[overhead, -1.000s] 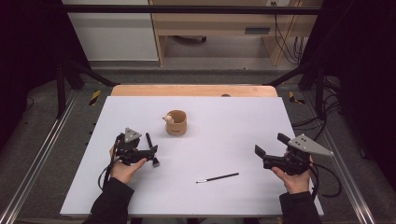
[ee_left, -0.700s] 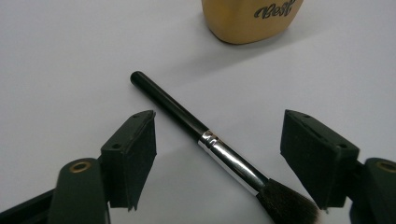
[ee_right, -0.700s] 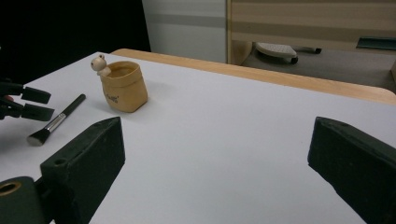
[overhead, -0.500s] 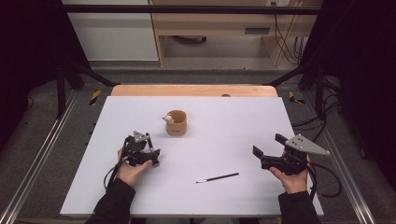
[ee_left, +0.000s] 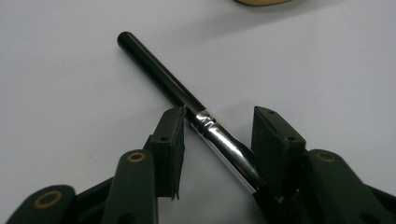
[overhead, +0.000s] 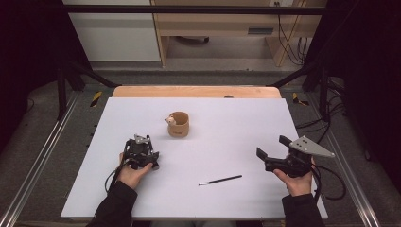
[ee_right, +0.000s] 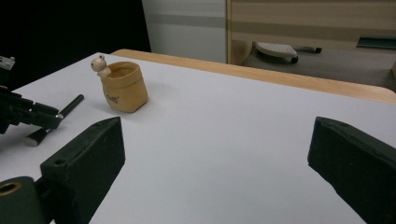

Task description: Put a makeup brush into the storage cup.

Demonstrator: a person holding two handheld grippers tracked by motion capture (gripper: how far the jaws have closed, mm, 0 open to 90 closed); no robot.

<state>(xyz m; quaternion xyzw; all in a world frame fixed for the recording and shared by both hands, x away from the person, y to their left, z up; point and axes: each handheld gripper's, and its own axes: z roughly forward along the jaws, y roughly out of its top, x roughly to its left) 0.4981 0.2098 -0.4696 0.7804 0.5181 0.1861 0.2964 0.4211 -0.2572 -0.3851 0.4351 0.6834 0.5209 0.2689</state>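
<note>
White tabletop (overhead: 227,127) carries a makeup brush (ee_left: 187,100) lying between the closing, not yet gripping jaws of the left gripper (ee_left: 217,133); right gripper (ee_right: 215,154) stands wide apart, empty.

A black-handled brush (ee_left: 187,100) with a shiny silver ferrule is lying on the pale lavender-white table (overhead: 227,118), whose far edge is showing light wood. The black left gripper (ee_left: 217,135) and black right gripper (overhead: 269,153), the latter topped by a grey plate, are contrasting with a tan pouch-like cup (overhead: 178,124) bearing a cream figurine. A thin black brush (overhead: 221,180) is showing a pale tip.
</note>
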